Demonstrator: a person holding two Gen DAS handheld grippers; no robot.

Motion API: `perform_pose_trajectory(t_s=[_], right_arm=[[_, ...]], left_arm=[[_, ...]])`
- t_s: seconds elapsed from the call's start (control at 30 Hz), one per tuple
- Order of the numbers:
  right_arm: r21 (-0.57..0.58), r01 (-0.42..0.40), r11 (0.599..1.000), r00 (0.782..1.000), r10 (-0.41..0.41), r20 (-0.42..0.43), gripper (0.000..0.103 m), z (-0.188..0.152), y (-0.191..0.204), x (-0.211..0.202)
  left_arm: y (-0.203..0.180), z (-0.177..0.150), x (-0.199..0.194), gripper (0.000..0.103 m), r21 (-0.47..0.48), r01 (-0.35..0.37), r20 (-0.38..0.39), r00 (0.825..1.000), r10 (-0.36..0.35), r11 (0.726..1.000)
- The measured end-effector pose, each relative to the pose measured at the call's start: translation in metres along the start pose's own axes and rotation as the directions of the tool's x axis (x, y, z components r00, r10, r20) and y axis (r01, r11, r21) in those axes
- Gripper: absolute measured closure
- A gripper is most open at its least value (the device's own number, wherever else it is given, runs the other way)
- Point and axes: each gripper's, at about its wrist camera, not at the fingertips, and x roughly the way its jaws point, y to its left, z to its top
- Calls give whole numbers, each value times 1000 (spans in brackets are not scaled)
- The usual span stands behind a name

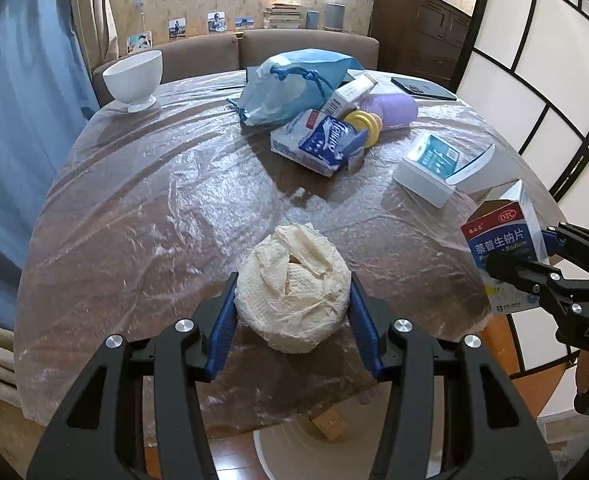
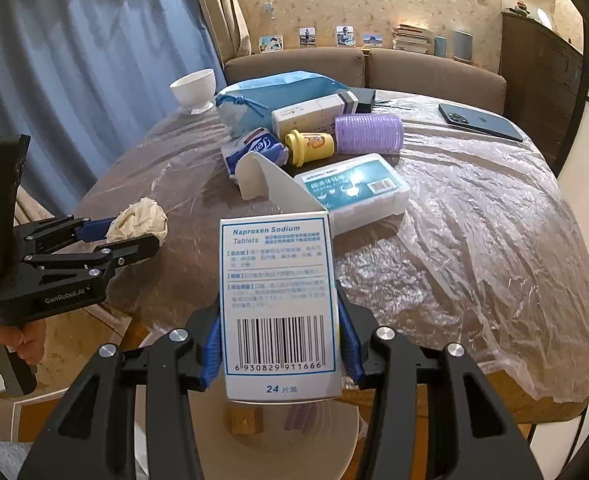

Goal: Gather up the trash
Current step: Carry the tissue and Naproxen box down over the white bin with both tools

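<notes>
Tablet box (image 2: 280, 304) in right claw (image 2: 279, 354)

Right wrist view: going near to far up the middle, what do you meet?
right gripper → medicine box → dental floss box → yellow bottle → blue drawstring bag → sofa

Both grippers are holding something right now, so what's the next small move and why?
Probably open the right gripper to drop the medicine box. The box hangs just past the table edge, over the white bin, which already holds scraps. The left gripper grips the paper wad above the table, so it likely follows.
</notes>
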Motion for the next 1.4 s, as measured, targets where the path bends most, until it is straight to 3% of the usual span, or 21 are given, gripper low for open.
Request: perform_pose_trajectory(t_s=[0.57,1.4], right_arm=[[-52,-35,998,999,34,-30,57,-22,4,-11],[-82,-78,994,994,71,-89,57,-60,9,-23]], left_arm=[[-31,-21,-12,51,69,-51,-9,999,52,996],[-59,-55,-23,51,131,-46,-58,997,54,990]])
